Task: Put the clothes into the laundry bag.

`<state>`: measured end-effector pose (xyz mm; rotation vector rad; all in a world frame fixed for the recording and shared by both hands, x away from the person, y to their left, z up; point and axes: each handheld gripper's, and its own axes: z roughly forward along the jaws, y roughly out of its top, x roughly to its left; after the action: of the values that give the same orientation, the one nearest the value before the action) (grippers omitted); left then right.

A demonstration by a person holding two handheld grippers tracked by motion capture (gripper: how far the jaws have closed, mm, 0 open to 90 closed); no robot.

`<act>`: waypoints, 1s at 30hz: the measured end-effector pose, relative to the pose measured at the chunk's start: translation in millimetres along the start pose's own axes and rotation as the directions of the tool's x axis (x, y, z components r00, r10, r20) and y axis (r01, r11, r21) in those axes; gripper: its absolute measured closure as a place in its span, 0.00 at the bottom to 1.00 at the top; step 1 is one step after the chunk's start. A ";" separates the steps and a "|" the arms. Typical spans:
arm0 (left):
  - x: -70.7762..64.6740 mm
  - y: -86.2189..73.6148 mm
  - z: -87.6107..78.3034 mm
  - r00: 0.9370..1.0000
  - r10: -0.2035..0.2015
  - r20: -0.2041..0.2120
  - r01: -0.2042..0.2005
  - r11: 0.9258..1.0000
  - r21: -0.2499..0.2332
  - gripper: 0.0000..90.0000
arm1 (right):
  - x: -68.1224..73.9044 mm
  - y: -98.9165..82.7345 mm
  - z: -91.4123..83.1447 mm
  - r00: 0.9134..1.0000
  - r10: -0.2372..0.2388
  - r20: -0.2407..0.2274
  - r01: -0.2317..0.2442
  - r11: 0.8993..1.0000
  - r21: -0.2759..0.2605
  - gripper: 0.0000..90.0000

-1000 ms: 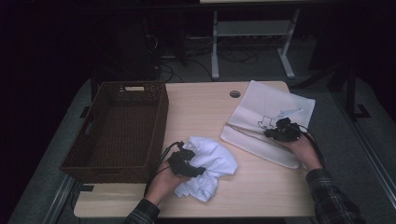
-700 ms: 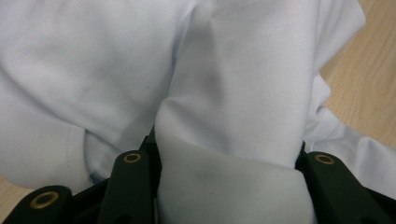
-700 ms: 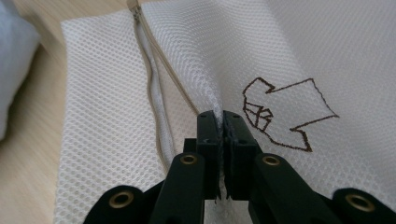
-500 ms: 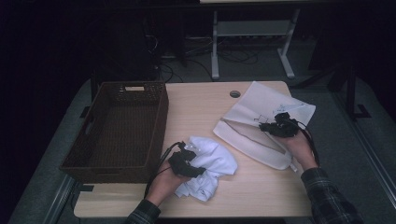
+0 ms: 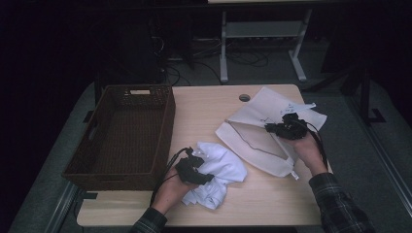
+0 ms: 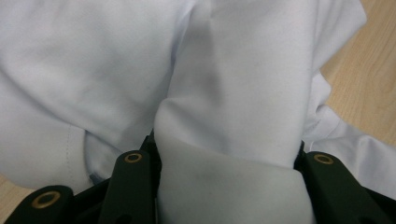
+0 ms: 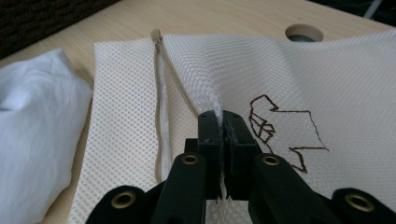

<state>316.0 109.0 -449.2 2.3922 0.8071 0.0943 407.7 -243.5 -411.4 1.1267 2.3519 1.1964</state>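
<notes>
showing white – the crumpled garment [image 5: 216,170]; showing off-white mesh with a brown stitched outline – the laundry bag [image 7: 289,84]; looking dark brown and woven, the basket [image 5: 121,136]; lying pale wood-grained, the table [image 5: 204,111]; wearing dark plaid, the sleeve [image 5: 340,204].

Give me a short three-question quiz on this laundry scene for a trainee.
1. True or false: the right gripper is shut on the mesh bag.
2. What does the left gripper clamp? A) white garment B) basket C) cable
3. Fill in: the bag's zipper is ____.

Key: 1 true, its jaws pinch a fold of mesh beside the zipper. 2 A, white cloth is bunched between its jaws. 3 open.
</notes>
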 end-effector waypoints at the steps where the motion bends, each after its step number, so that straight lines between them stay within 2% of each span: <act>1: 0.1 0.0 0.0 1.000 0.000 0.001 0.000 1.000 0.000 0.60 | 0.4 0.9 -0.7 1.000 0.000 -0.001 0.000 1.000 -0.008 0.96; 10: -0.3 0.2 -0.1 1.000 0.004 -0.003 -0.004 1.000 0.001 0.61 | 6.3 13.6 -8.4 1.000 -0.002 -0.005 0.001 0.999 -0.053 0.96; 17: -1.7 4.5 -3.3 1.000 0.006 -0.007 -0.006 1.000 0.028 0.71 | 5.7 13.0 -9.9 1.000 -0.003 -0.002 0.003 0.998 -0.059 0.96; 22: -1.4 6.2 -10.9 1.000 0.027 0.017 -0.028 0.998 0.051 0.72 | 4.3 10.9 -8.8 1.000 -0.004 -0.005 0.003 0.998 -0.057 0.96; 26: -1.6 7.9 -18.7 0.999 0.036 0.019 -0.037 0.997 0.063 0.73 | 3.2 10.0 -9.3 1.000 -0.007 -0.006 0.007 0.998 -0.058 0.96; 30: -5.0 11.3 -26.8 0.999 0.043 0.028 -0.045 0.998 0.054 0.73 | 4.0 9.6 -8.9 1.000 -0.009 -0.005 0.008 0.999 -0.052 0.96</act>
<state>311.2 113.0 -420.4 2.4580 0.7535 0.0578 405.2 -242.1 -398.0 1.0972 2.3130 1.2509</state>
